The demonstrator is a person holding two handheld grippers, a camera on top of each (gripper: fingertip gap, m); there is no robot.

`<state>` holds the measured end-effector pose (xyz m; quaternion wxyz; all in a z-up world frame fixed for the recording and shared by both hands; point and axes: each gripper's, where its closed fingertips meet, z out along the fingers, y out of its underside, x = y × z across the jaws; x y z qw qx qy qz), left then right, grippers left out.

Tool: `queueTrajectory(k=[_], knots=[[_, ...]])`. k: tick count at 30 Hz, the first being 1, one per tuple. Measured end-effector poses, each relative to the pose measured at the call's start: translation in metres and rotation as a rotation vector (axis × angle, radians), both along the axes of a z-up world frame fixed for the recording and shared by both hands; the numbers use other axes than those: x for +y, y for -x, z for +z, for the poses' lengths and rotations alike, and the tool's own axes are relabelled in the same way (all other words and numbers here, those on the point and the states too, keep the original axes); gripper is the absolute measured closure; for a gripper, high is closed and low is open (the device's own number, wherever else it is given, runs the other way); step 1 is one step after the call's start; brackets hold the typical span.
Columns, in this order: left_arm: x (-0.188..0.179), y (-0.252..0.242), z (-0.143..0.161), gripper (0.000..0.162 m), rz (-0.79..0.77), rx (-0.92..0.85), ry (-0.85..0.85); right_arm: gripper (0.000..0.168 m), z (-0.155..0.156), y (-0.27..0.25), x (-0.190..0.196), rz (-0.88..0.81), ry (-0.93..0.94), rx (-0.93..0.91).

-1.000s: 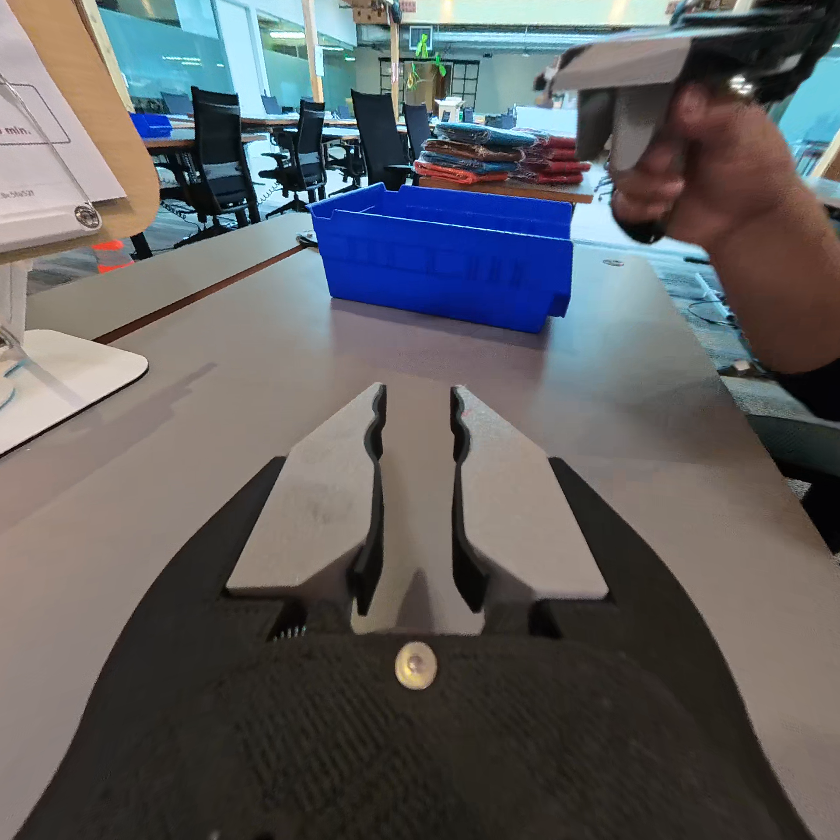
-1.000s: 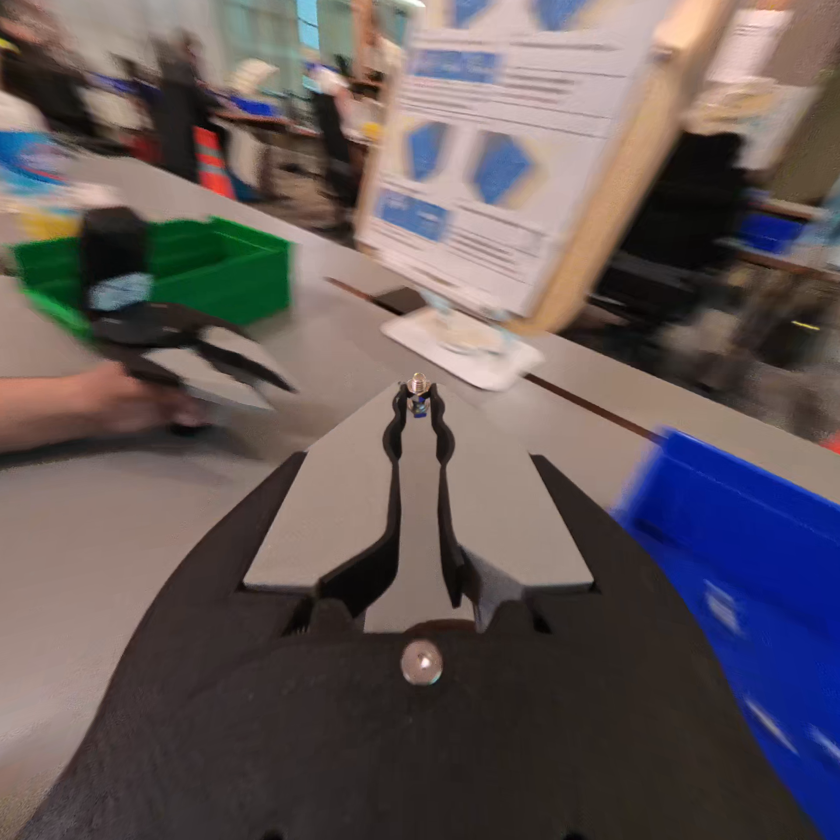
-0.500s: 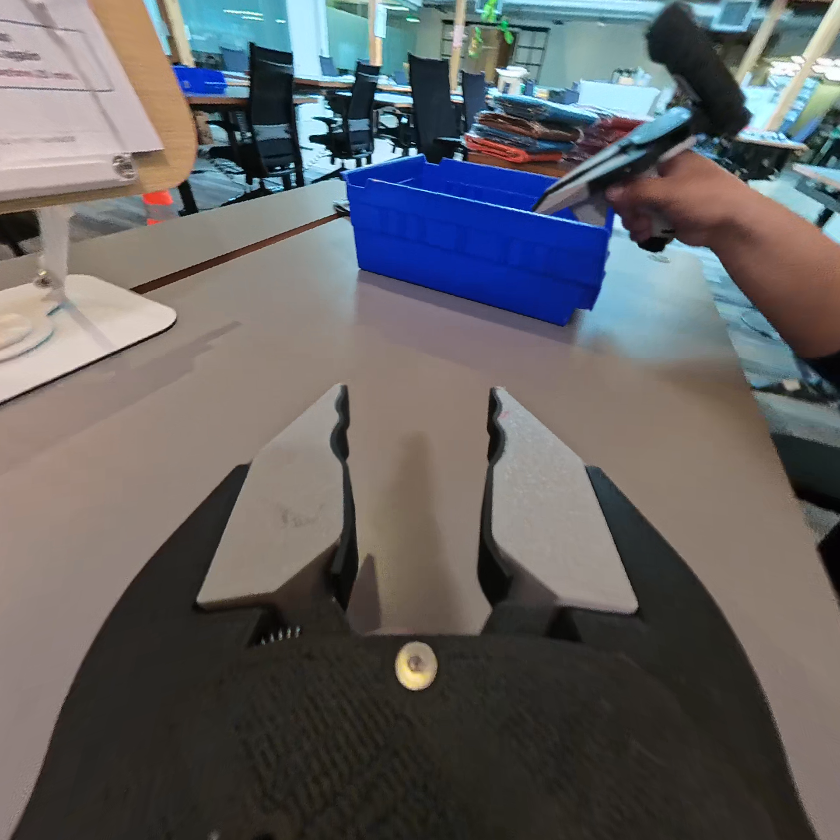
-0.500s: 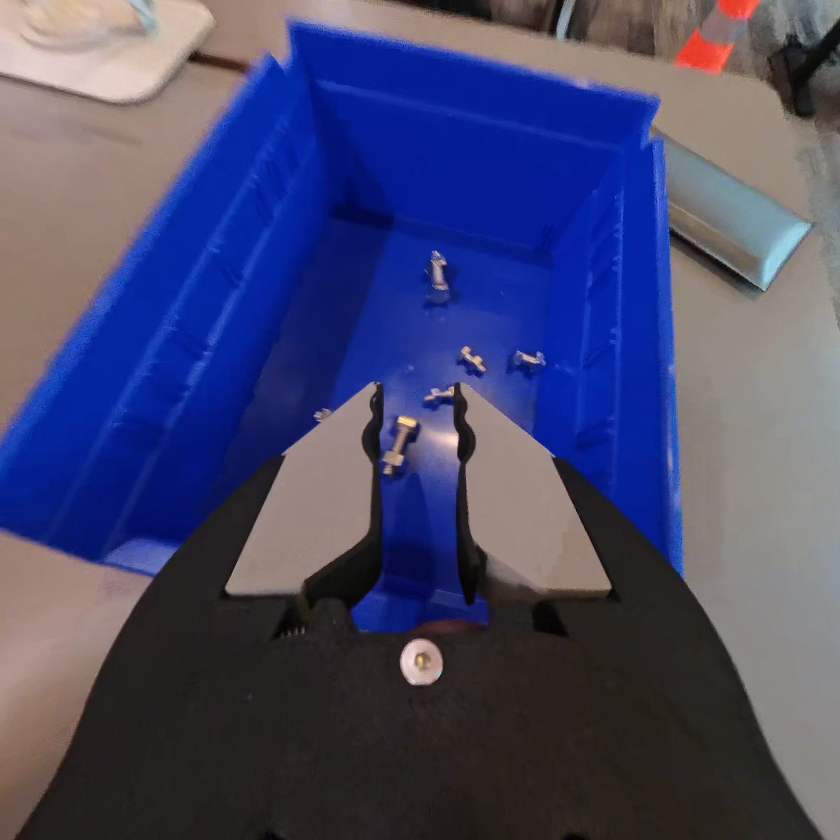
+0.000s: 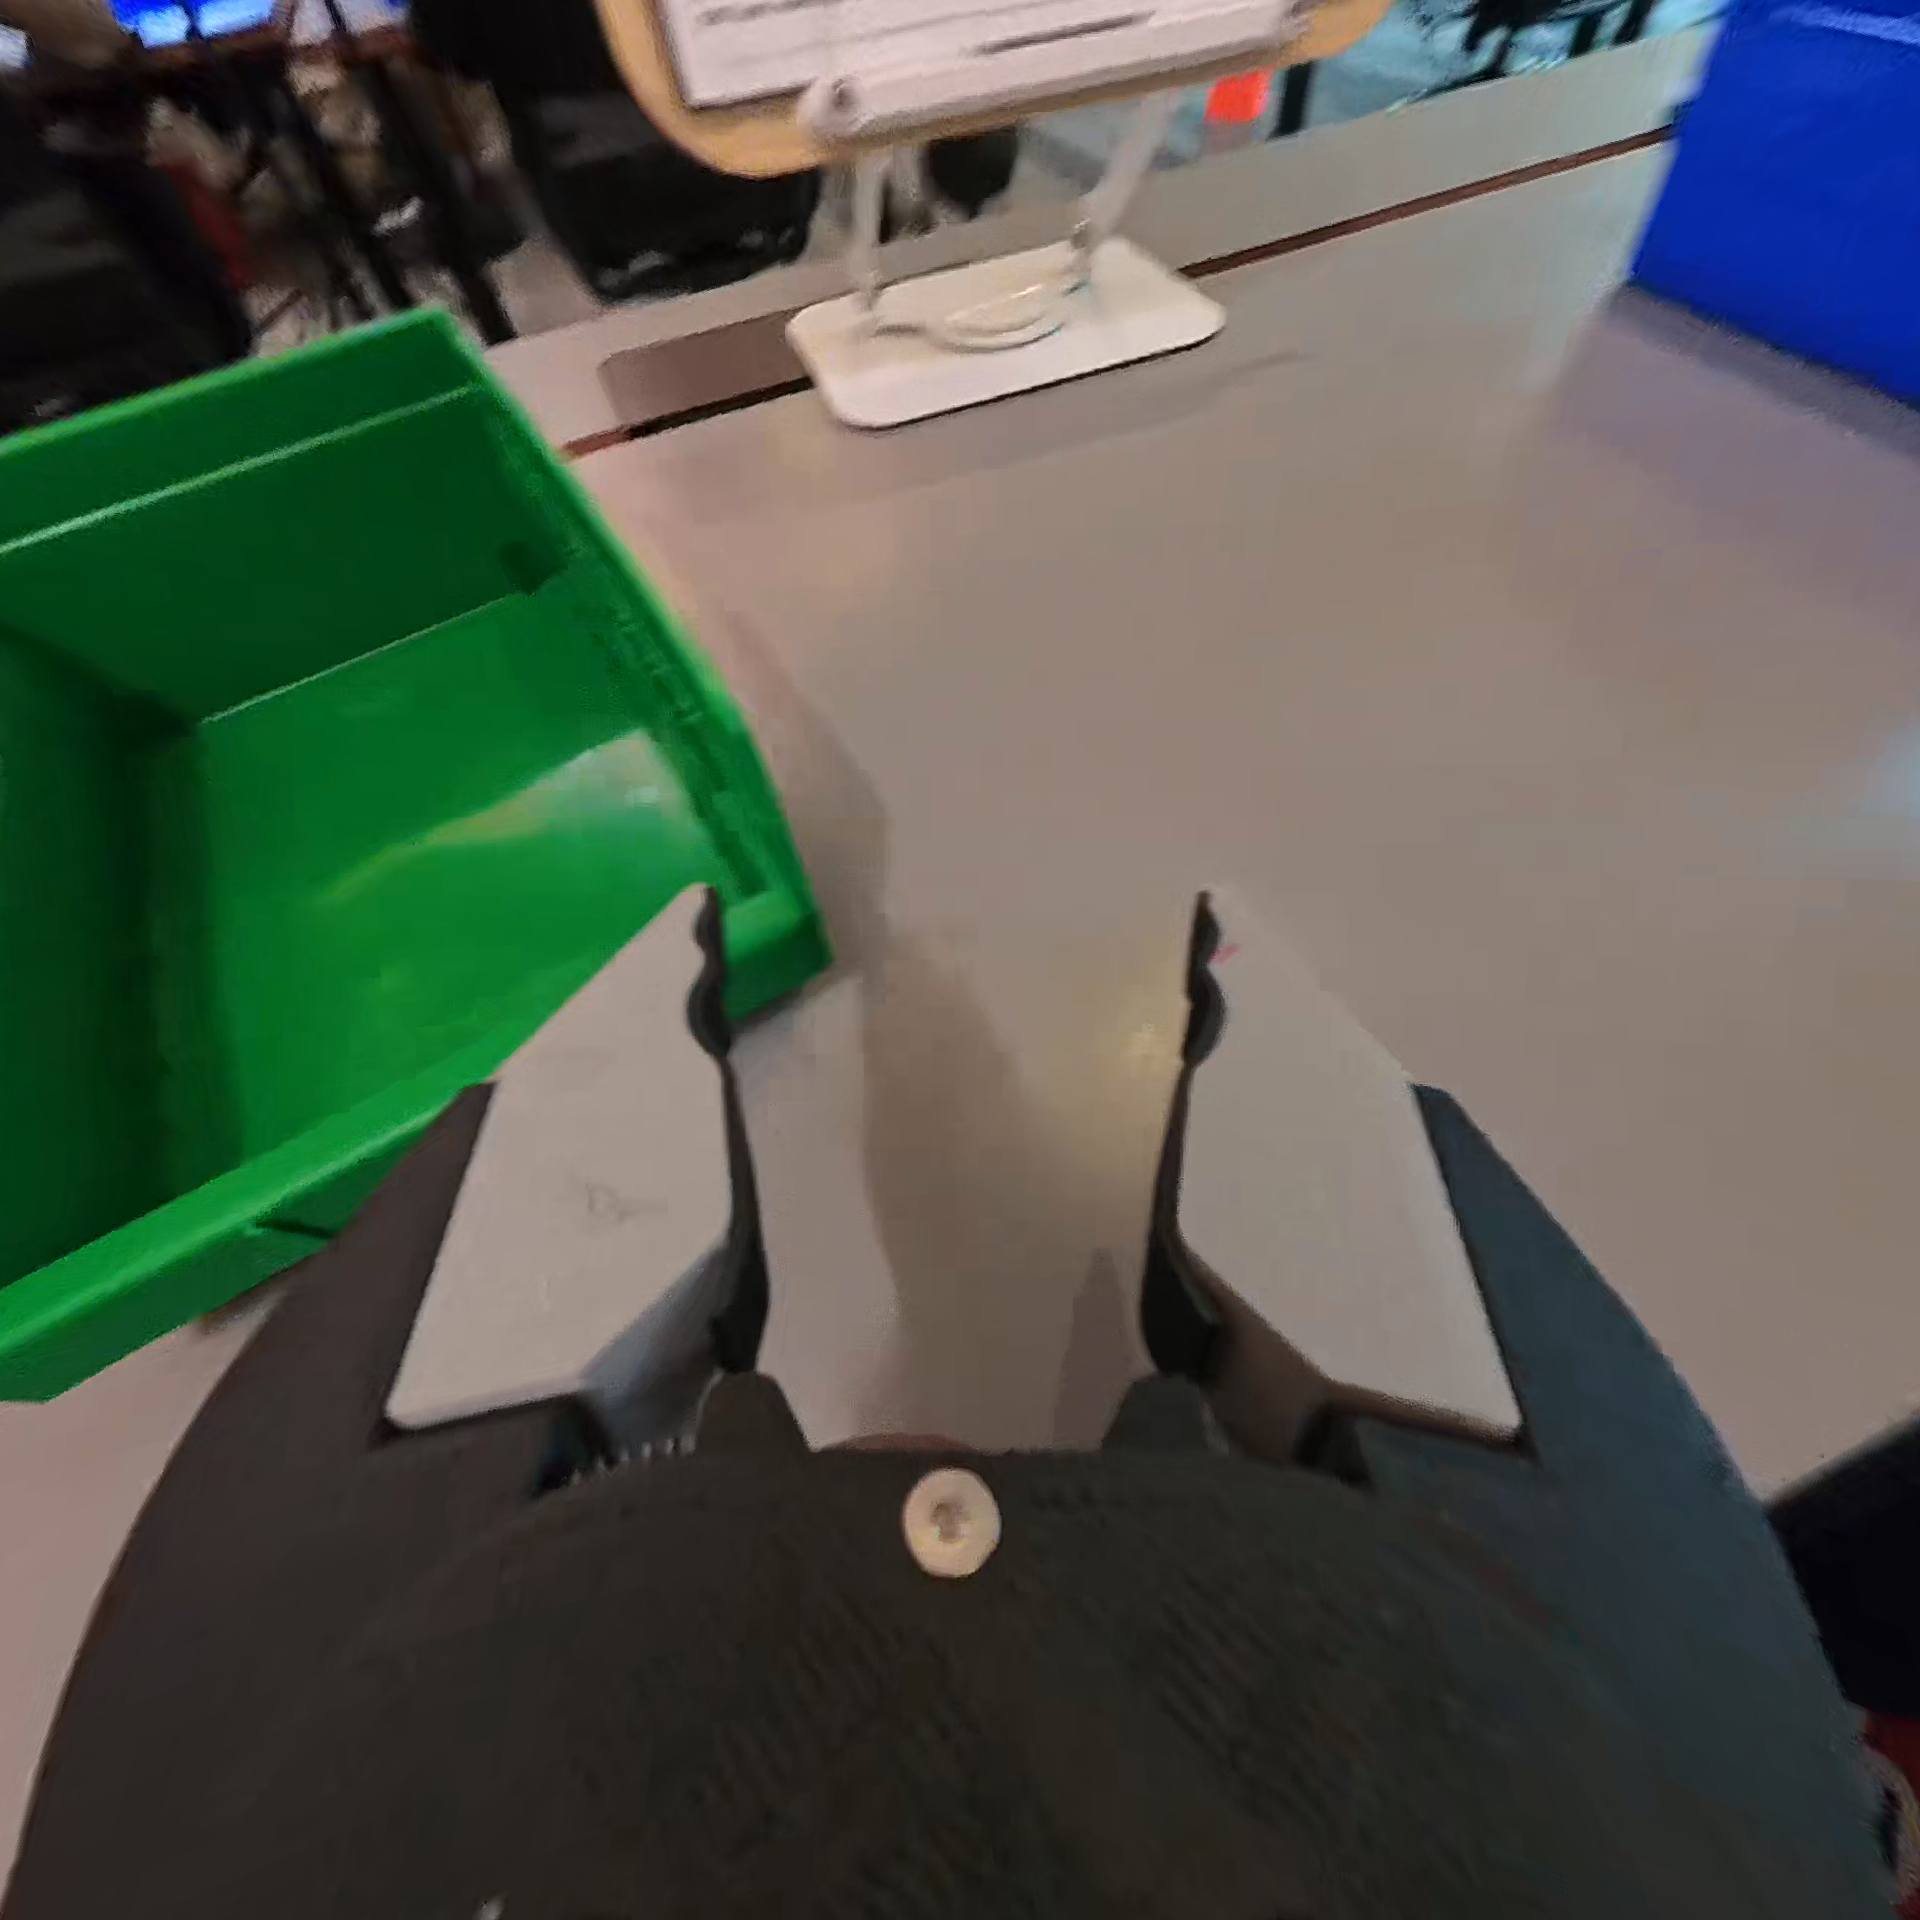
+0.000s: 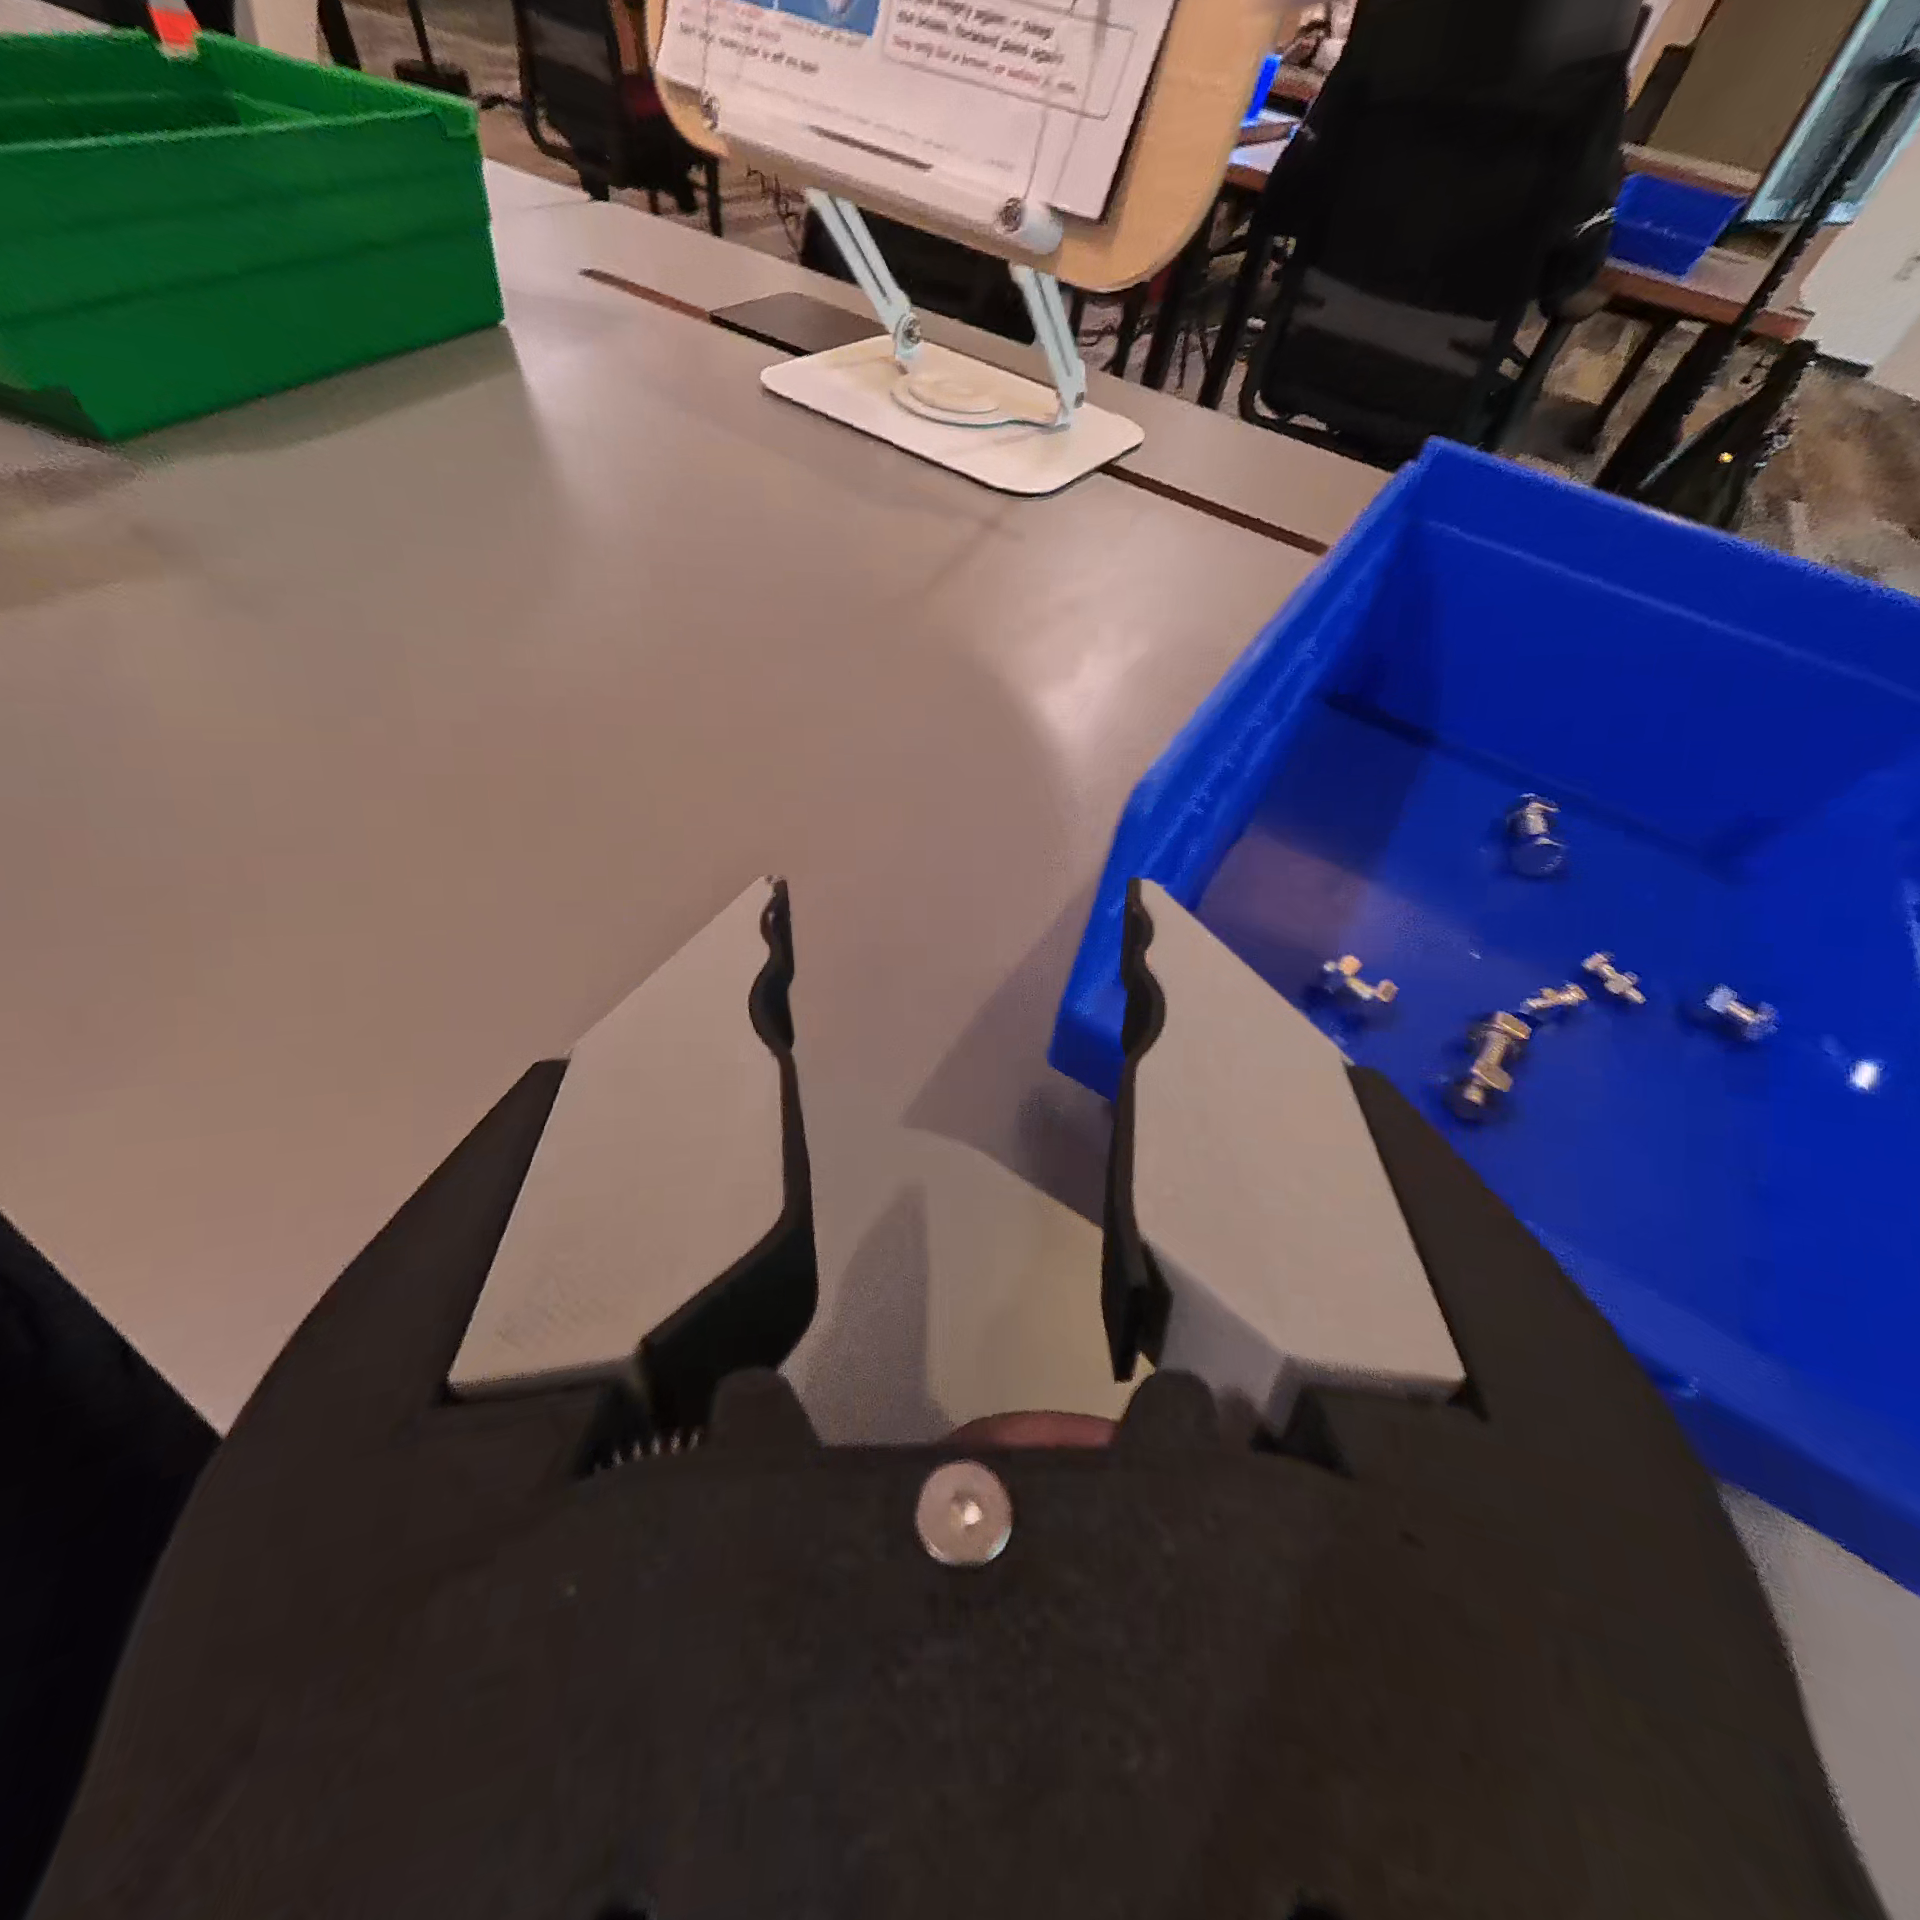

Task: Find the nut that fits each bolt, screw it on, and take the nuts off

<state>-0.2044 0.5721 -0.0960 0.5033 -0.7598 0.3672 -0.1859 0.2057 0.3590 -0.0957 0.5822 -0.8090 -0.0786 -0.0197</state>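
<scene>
A silvery bolt (image 6: pixel 1488 1058) with a nut threaded on lies flat inside the blue bin (image 6: pixel 1226 790), long axis slanting toward the bin's near-left corner. Both the left gripper (image 5: pixel 951 920) and right gripper (image 6: pixel 956 904) are held spread, empty.

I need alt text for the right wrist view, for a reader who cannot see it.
The open, empty right gripper hovers over a grey table, beside a blue bin holding several small metal bolts. A green bin sits at the far left, and a sign on a white stand stands behind.

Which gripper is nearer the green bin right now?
Left. The left gripper overlaps the green bin corner; the right gripper sits by the blue bin.
</scene>
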Motion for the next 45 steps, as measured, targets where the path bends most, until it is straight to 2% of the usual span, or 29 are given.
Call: queueTrajectory(k=[1, 5, 6, 7, 8, 10, 11, 13, 14, 16, 19, 25, 31, 35, 40, 45], knots=[[0.015, 0.003, -0.003, 0.064, 0.038, 0.018, 0.016, 0.107, -0.001, 0.001, 0.005, -0.008, -0.001, -0.006], [0.069, -0.001, -0.018, 0.07, 0.132, 0.067, 0.057, 0.11, -0.002, -0.002, 0.024, -0.081, -0.001, -0.043], [0.077, -0.006, -0.025, 0.078, 0.129, 0.083, 0.098, 0.105, -0.008, -0.005, 0.026, -0.103, 0.045, -0.059], [0.083, -0.012, -0.03, 0.093, 0.121, 0.087, 0.125, 0.102, -0.014, -0.006, 0.029, -0.115, 0.093, -0.083], [0.088, -0.015, -0.03, 0.131, 0.114, 0.09, 0.117, 0.099, -0.018, -0.011, 0.031, -0.145, 0.128, -0.125], [0.098, -0.013, -0.029, 0.14, 0.15, 0.115, 0.08, 0.101, -0.025, -0.034, 0.036, -0.261, 0.177, -0.237], [0.102, -0.008, -0.027, 0.145, 0.182, 0.155, 0.044, 0.107, -0.03, -0.045, 0.036, -0.302, 0.213, -0.276], [0.106, 0.01, -0.015, 0.16, 0.254, 0.253, -0.089, 0.151, -0.04, -0.047, 0.038, -0.268, 0.263, -0.274], [0.102, 0.012, -0.01, 0.161, 0.236, 0.228, -0.099, 0.159, -0.042, -0.045, 0.038, -0.263, 0.26, -0.224], [0.089, 0.014, -0.007, 0.162, 0.161, 0.149, -0.039, 0.16, -0.042, -0.045, 0.036, -0.264, 0.253, -0.24], [0.075, 0.02, 0.004, 0.162, 0.096, 0.107, -0.055, 0.159, -0.041, -0.036, 0.035, -0.249, 0.242, -0.196], [0.056, 0.022, 0.03, 0.162, 0.069, 0.058, -0.154, 0.16, -0.038, -0.02, 0.035, -0.249, 0.246, -0.197], [0.041, 0.047, 0.054, 0.161, 0.019, -0.151, -0.128, 0.157, -0.029, 0.056, 0.044, -0.133, 0.219, -0.18], [0.024, 0.065, 0.085, 0.162, 0.021, -0.185, -0.196, 0.155, -0.02, 0.124, 0.06, -0.046, 0.197, -0.129], [-0.002, 0.08, 0.13, 0.161, 0.014, -0.204, -0.289, 0.15, -0.027, 0.227, 0.099, 0.068, 0.2, -0.118], [-0.023, 0.096, 0.155, 0.161, 0.019, -0.209, -0.354, 0.147, -0.039, 0.332, 0.15, 0.169, 0.19, -0.175]])
